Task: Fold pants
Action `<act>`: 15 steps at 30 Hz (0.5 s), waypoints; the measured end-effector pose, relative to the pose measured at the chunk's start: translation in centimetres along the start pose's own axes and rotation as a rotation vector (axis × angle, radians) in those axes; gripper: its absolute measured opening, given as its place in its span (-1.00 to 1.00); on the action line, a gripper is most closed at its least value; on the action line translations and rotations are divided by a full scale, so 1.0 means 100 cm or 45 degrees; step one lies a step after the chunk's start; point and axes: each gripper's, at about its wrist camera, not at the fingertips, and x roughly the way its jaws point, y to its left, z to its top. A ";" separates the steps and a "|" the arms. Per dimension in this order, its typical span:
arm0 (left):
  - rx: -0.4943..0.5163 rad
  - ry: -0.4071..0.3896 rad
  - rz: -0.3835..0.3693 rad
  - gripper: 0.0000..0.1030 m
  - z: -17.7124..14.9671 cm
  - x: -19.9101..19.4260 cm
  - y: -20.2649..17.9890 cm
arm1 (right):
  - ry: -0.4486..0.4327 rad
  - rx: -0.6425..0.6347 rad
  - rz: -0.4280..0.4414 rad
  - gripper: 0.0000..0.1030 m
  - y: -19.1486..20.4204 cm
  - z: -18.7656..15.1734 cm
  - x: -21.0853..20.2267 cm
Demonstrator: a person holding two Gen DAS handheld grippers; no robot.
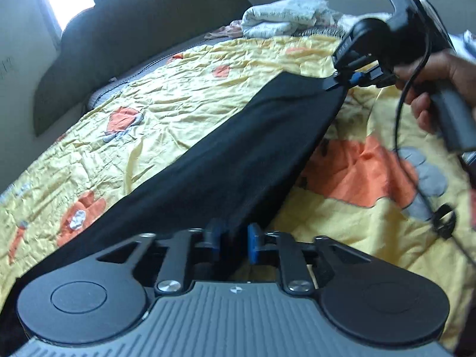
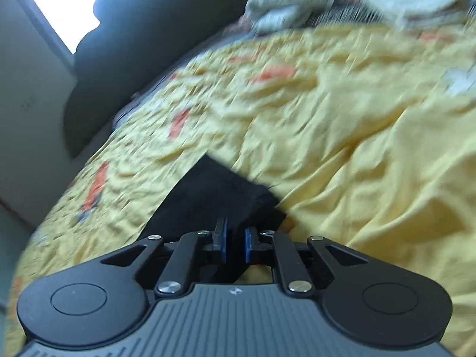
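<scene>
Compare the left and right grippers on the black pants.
The left gripper stands with its fingers apart, cloth loose between them; the right gripper pinches a corner. The left sits at the near end of the black pants, the right at the far end. Both have blue-padded fingers.

Blown-out window point(image 2: 64, 6) glare upper left, dim room, fisheye-bent edges, heavy motion blur in right wrist view

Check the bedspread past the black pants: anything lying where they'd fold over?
Nothing visible. Bare yellow bedspread surrounds the black pants. The white clothes lie at the bed's far edge, clear of them. Both grippers, left and right, already have fabric between their jaws.
</scene>
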 end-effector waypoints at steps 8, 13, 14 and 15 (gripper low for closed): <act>-0.116 -0.115 0.031 0.31 -0.003 -0.045 0.024 | 0.152 -0.585 0.300 -0.61 0.099 -0.044 -0.006; -0.228 -0.034 0.167 0.43 -0.017 -0.043 0.062 | 0.192 -0.643 0.190 -0.62 0.102 -0.063 0.019; -0.250 0.011 0.175 0.42 -0.022 -0.038 0.069 | 0.181 -0.618 0.173 -0.62 0.101 -0.061 0.017; -0.273 0.059 0.181 0.34 -0.026 -0.034 0.074 | 0.160 -0.606 0.146 -0.60 0.103 -0.061 0.013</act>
